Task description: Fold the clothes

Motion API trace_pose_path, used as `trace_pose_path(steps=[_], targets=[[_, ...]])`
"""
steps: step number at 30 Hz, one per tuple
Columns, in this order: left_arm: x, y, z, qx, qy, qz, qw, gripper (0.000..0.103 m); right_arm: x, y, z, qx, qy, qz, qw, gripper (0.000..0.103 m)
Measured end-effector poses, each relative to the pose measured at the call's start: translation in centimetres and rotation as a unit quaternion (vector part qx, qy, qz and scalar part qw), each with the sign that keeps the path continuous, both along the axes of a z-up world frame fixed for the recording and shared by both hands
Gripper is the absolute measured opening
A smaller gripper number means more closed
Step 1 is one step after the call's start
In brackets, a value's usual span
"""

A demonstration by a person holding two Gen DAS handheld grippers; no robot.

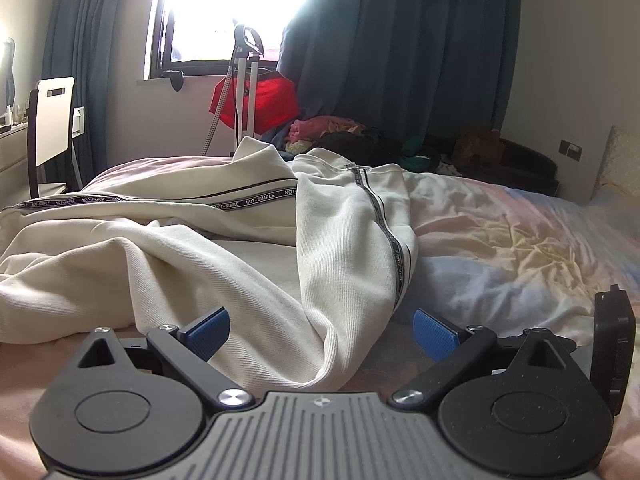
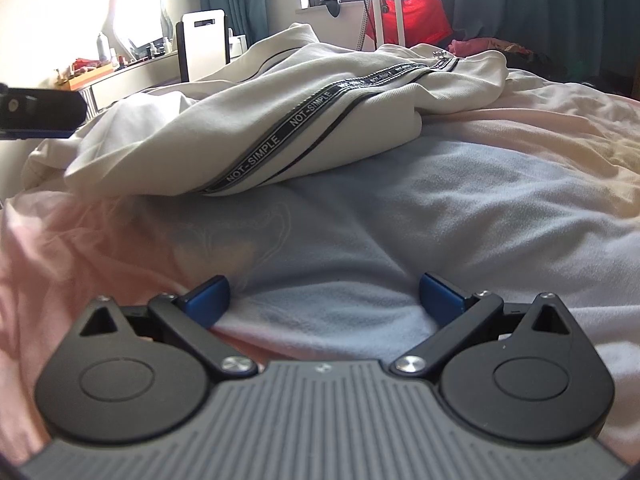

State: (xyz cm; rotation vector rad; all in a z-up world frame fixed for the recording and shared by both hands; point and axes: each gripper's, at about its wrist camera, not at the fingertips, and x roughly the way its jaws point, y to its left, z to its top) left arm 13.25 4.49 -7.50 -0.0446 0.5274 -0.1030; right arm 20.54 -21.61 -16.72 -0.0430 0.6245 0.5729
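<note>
The cream garment (image 1: 224, 232) is seen lying rumpled on the bed (image 2: 460, 208), a fold reaching between the spread jaws of the left gripper (image 1: 320, 330), presumably to be seized, while the right gripper (image 2: 324, 300), jaws likewise spread, is held short of it over bare sheet.

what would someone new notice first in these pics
A crumpled cream garment with black "NOT-SIMPLE" tape sprawls across the pastel bedsheet, one end lying between the open left gripper fingers. Behind it, a red cloth hangs on a white stand below the bright window. The right gripper, also open, rests over bare sheet.
</note>
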Motion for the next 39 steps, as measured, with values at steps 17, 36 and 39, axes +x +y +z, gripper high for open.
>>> trace_pose_path(steps=[17, 36, 39], targets=[[-0.5, -1.2, -1.2, 0.042, 0.013, -0.004, 0.999, 0.099, -0.1, 0.0, 0.0, 0.0, 0.0, -0.001, 1.0, 0.103], [-1.0, 0.7, 0.6, 0.019, -0.016, 0.022, 0.9994, 0.1, -0.1, 0.0, 0.0, 0.0, 0.0, -0.001, 1.0, 0.103], [-0.8, 1.1, 0.9, 0.019, -0.021, 0.029, 0.9992, 0.099, -0.1, 0.0, 0.0, 0.001, 0.0, -0.001, 1.0, 0.103]])
